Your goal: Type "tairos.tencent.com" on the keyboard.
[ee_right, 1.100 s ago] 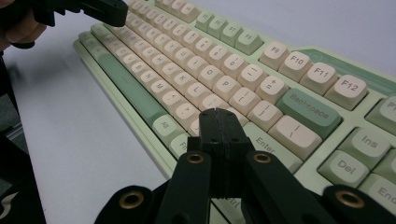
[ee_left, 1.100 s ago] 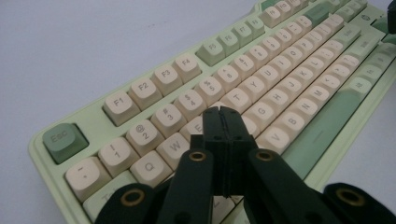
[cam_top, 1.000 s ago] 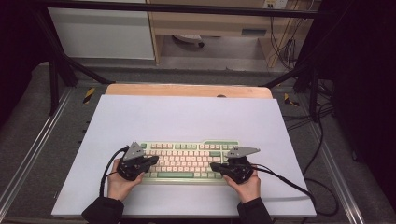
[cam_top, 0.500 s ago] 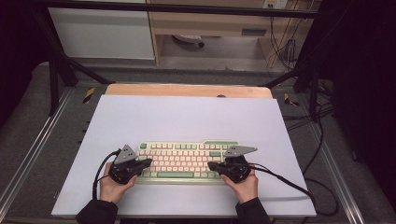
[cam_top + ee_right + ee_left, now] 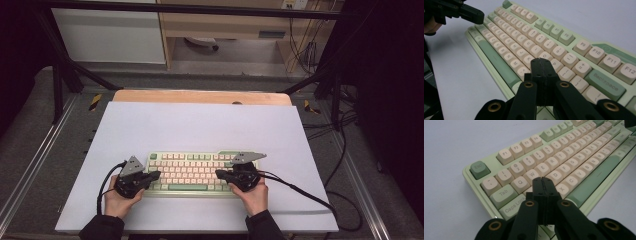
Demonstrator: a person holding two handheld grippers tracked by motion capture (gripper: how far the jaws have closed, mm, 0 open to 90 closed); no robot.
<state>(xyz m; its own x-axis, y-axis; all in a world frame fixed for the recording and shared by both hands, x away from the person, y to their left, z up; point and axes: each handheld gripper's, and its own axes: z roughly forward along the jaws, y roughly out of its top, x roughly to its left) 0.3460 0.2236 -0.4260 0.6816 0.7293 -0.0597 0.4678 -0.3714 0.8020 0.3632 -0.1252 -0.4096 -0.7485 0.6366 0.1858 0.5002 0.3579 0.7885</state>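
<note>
A pale green keyboard (image 5: 192, 172) with cream keys lies near the front of the white table top. My left gripper (image 5: 159, 174) is shut and empty, its tip over the keyboard's left end. In the left gripper view its closed jaws (image 5: 543, 180) hover above the keys just right of Caps Lock on the keyboard (image 5: 574, 152). My right gripper (image 5: 218, 173) is shut too, pointing left over the right half of the keys. Its closed tip (image 5: 541, 61) hangs over keys of the keyboard (image 5: 524, 35) left of Backspace, with the left gripper (image 5: 480, 17) farther off.
The white table sheet (image 5: 200, 125) has free room behind and beside the keyboard. A wooden strip (image 5: 200, 96) runs along the back edge. Black cables (image 5: 300, 192) trail off to the right, and metal rails (image 5: 30, 165) flank the table.
My left gripper has drawn back slightly to the left along the keyboard. The right gripper has stayed nearly still. Both stay shut.
</note>
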